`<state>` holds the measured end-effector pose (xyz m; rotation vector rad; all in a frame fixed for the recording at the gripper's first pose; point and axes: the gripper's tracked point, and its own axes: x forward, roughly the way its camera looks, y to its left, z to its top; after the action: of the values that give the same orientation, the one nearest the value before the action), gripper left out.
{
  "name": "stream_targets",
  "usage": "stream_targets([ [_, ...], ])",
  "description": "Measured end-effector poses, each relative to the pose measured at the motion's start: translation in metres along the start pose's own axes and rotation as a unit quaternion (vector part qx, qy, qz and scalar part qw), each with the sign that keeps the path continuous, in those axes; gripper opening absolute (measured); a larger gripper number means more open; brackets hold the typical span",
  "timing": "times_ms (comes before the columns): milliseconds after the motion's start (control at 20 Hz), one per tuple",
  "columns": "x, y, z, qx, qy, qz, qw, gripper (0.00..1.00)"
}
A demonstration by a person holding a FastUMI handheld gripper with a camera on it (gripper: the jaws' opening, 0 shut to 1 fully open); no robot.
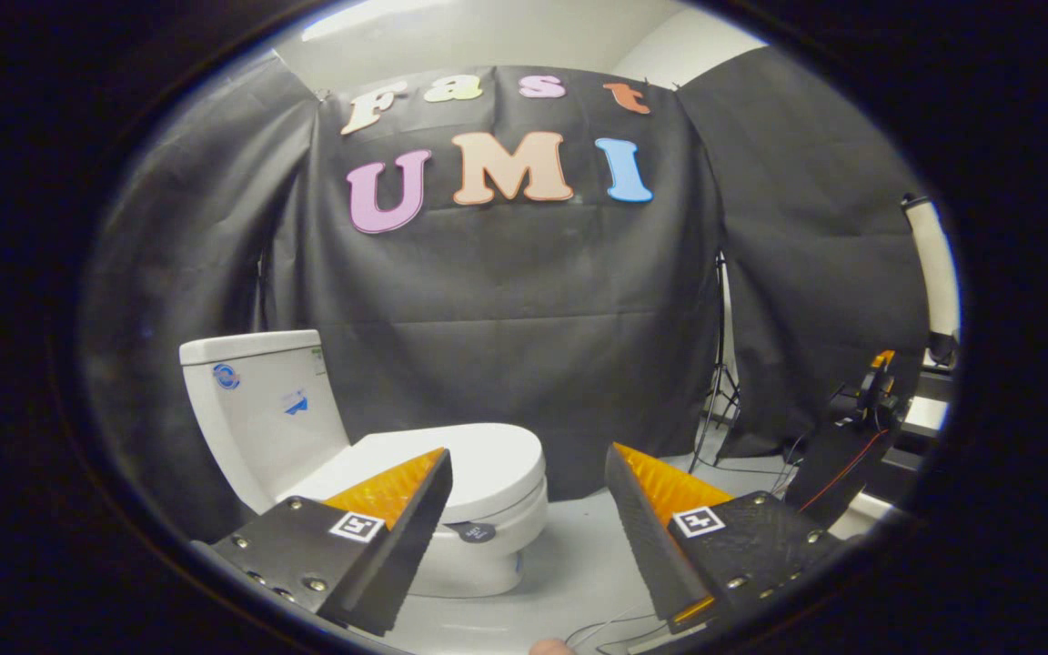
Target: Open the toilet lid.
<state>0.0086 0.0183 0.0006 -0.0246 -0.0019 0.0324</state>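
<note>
Black cloth wall behind, pale floor [579,546] below. White toilet [306,437] at ten o'clock, lid [478,459] down flat, tank [260,400] behind. Gripper [529,464] spread wide and empty, left finger [397,509] overlapping the lid's front, likely lining up to lift its edge.

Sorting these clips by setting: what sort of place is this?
Likely a staged recording booth, not a real bathroom: a white toilet with its lid shut stands against a black cloth wall, with a light stand beside it. The hand-held gripper is open.
</note>
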Motion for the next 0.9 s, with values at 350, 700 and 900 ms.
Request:
stream_targets([
  [350, 0.014, 0.012, 0.001, 0.011, 0.001, 0.001, 1.0, 0.99],
  [700, 0.028, 0.036, -0.007, -0.008, 0.013, 0.02, 1.0, 0.99],
  [900, 0.045, 0.045, -0.024, 0.01, 0.042, 0.027, 0.999, 0.99],
])
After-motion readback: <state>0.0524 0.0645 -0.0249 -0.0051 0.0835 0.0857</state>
